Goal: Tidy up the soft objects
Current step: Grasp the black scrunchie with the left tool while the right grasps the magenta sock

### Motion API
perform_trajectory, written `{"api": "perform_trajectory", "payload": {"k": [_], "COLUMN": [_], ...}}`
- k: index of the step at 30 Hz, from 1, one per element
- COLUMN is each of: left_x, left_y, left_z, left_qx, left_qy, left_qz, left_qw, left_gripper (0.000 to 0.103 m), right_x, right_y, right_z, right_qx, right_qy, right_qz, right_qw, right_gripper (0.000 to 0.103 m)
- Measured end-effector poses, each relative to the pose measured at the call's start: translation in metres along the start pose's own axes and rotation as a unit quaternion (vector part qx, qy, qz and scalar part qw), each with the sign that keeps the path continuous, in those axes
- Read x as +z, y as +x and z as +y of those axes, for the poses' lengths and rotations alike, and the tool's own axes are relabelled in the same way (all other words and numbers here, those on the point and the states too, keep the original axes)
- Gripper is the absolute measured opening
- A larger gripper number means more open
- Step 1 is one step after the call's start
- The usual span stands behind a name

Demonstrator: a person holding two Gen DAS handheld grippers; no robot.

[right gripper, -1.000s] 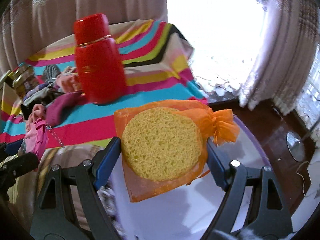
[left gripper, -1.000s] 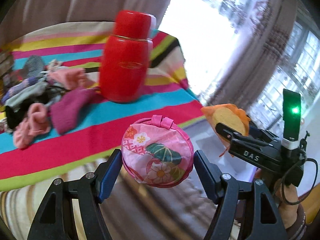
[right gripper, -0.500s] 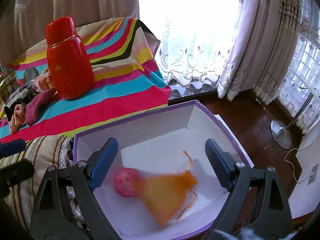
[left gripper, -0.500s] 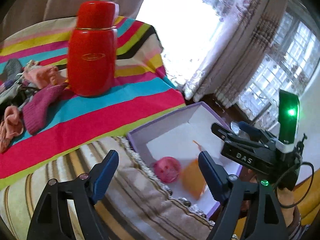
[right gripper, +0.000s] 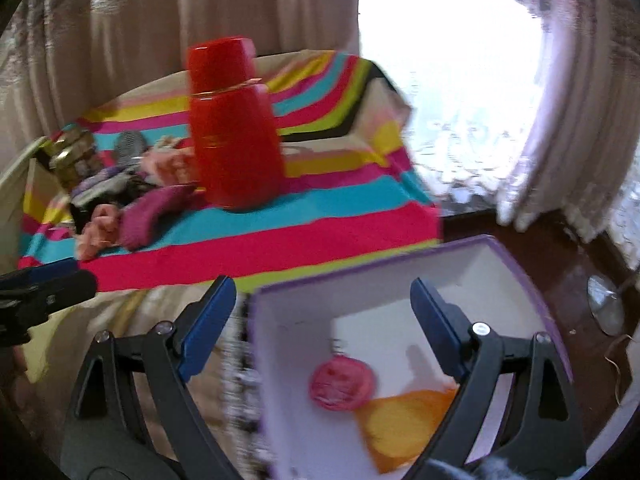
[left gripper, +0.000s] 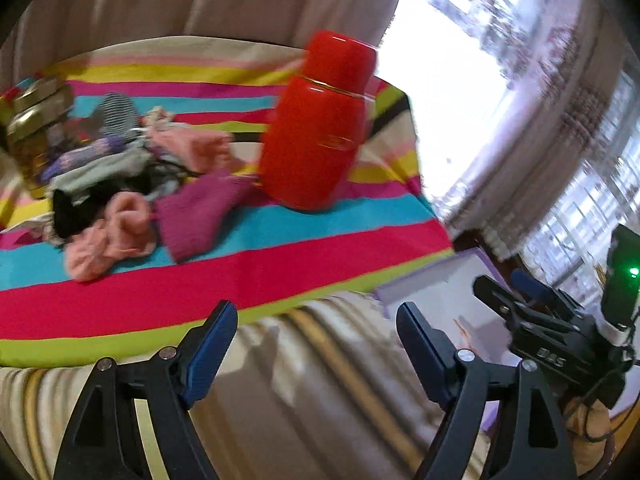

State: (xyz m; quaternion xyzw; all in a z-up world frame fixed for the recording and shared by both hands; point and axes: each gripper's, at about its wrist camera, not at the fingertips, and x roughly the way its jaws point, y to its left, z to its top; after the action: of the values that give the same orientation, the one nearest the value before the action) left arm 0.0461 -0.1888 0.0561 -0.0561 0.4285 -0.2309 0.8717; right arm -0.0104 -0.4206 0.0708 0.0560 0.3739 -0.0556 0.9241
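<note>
Now round pink fabric pouch (right gripper: pixel 342 385) touching orange mesh bag with yellow sponge (right gripper: pixel 404 424), both inside purple-rimmed white box (right gripper: pixel 516 268). Left gripper (left gripper: pixel 316 350), right gripper (right gripper: pixel 322 320): jaws released, empty.

Daylight floods in from window (left gripper: pixel 448 80) ahead-right, blown out white. My views smear with motion blur; red flask (right gripper: pixel 232 128) soft-edged. Fisheye bends curtains (right gripper: pixel 100 40), corners black.

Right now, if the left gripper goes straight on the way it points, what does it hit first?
Probably the beige striped cover at the edge below the bright striped cloth. The left gripper is open and empty; blur leaves depth unclear.
</note>
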Motion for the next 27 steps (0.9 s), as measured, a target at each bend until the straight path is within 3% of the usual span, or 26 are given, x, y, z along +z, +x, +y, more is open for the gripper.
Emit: {"api": "perform_trajectory", "payload": {"k": [6, 12, 27], "left_x": [0.006, 0.013, 0.046], "left_y": [-0.016, -0.026, -0.005], "left_z": [0.058, 0.115, 0.21], "left_qx": [0.042, 0.061, 0.058], "left_qy": [-0.047, -0.101, -0.215], "left_qz": [-0.02, -0.028, -0.028], "left_qw": [0.9978, 0.9926, 0.9744], "left_gripper": [0.082, 0.078, 0.07], "right_x": [0.018, 0.034, 0.056], "right_y": [0.022, 0.049, 0.128], "right_z": [0.044, 0.084, 0.16], "right_qx": [0.045, 0.077, 0.093], "right_qy": [0.001, 0.007, 0.026], "right_qz": [0.022, 0.049, 0.096], "right_qw": [0.999, 0.996, 0.991], "right_gripper": [0.091, 0.091, 0.091]}}
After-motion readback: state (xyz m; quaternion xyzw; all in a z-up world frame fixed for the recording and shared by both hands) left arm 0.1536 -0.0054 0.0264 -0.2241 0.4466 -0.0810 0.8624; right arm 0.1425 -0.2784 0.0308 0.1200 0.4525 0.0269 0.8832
